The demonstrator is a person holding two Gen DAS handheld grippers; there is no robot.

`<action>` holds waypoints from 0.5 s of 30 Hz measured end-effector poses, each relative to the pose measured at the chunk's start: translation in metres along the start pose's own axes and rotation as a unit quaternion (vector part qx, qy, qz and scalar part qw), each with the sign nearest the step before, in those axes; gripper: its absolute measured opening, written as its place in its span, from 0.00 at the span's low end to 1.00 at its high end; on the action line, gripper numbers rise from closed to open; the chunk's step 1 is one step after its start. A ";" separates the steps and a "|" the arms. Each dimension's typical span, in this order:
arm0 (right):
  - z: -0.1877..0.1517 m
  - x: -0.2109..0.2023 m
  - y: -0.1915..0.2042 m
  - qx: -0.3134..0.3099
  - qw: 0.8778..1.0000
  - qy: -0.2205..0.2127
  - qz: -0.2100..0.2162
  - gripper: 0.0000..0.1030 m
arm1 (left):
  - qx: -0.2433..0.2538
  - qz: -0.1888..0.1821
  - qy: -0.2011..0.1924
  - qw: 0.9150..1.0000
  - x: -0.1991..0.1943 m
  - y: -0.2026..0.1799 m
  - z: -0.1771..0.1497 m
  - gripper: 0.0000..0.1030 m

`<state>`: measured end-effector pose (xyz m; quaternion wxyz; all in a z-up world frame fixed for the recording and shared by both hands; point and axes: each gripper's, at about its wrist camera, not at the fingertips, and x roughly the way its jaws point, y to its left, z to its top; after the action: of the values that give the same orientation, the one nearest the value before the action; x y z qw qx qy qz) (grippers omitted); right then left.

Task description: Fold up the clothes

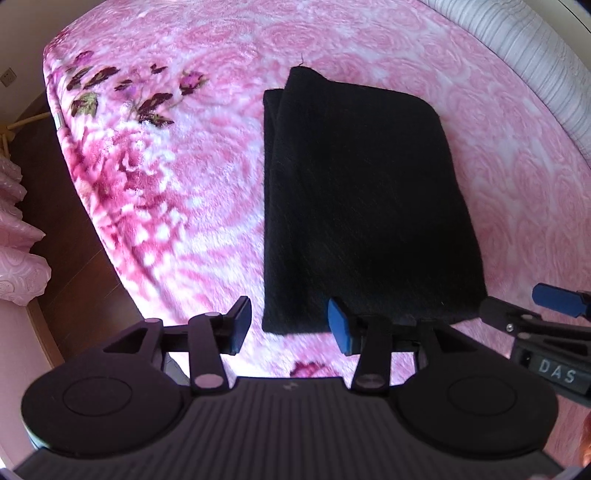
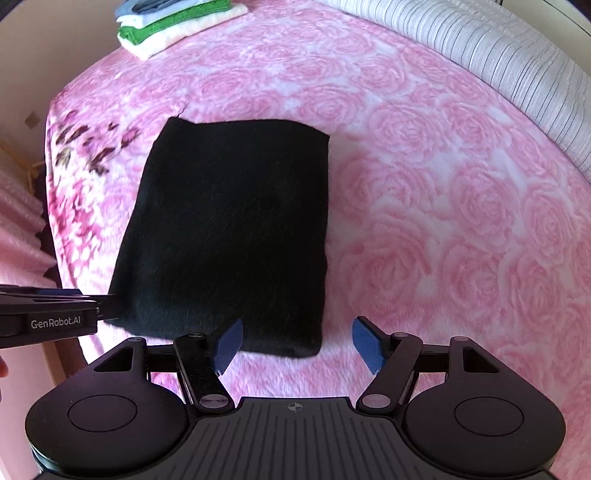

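A black cloth [image 1: 362, 206] lies folded into a thick rectangle on the pink rose-patterned blanket [image 1: 177, 206]; it also shows in the right wrist view [image 2: 232, 229]. My left gripper [image 1: 290, 325] is open and empty, just above the cloth's near left corner. My right gripper [image 2: 297, 345] is open and empty at the cloth's near right corner. The right gripper's blue pad also shows at the right edge of the left wrist view [image 1: 557, 299]. The left gripper's body enters the right wrist view from the left [image 2: 55, 317].
A stack of folded green, white and blue cloths [image 2: 173, 26] sits at the far left of the bed. A grey striped pillow or bolster [image 2: 498, 62] runs along the far right edge. The bed's left edge drops to a dark wooden floor [image 1: 66, 229].
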<state>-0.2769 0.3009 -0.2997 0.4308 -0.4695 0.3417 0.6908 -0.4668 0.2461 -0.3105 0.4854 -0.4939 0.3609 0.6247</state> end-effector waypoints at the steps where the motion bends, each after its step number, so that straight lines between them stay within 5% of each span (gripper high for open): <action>1: -0.002 -0.001 0.000 0.000 1.000 0.002 0.001 0.67 | 0.000 0.000 0.000 1.000 -0.002 -0.001 -0.002 0.42; 15: -0.014 0.003 -0.009 0.009 1.000 0.028 -0.006 0.67 | 0.000 0.007 0.013 1.000 -0.004 -0.012 -0.026 0.44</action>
<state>-0.2644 0.2928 -0.3081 0.4289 -0.4872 0.3569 0.6718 -0.4482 0.2244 -0.3131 0.4758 -0.4996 0.3707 0.6218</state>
